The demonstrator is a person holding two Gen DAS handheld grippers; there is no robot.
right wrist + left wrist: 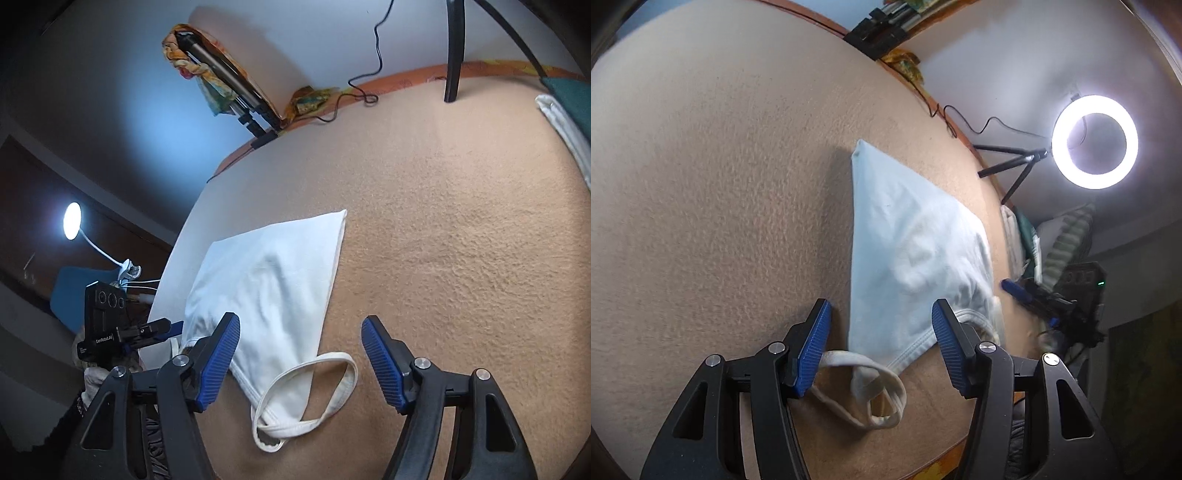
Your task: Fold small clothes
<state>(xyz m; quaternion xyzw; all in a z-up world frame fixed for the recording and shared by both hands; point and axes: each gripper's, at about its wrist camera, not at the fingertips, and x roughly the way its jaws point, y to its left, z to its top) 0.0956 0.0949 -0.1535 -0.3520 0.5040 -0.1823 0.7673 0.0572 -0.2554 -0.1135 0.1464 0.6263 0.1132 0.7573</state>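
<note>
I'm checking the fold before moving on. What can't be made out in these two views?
- Left wrist view: the top's far strap is hidden behind the left claw's finger.
- Right wrist view: the folded pile is cut off by the right edge.
- Either view: layers under the top are hidden by the top itself.

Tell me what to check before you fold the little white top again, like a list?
1. Left gripper let go of the white top: ok, jaws apart, pads not pressing the cloth.
2. Right gripper let go: ok, jaws apart, nothing pinched.
3. Top lying flat on the tan blanket: ok, body is folded flat with only small wrinkles.
4. Straps tidy: not ok, they stick out in loose loops at the near end.
5. Room to fold: ok, bare blanket all around.
6. Folded pile out of the way: ok, at the far edge.
</note>
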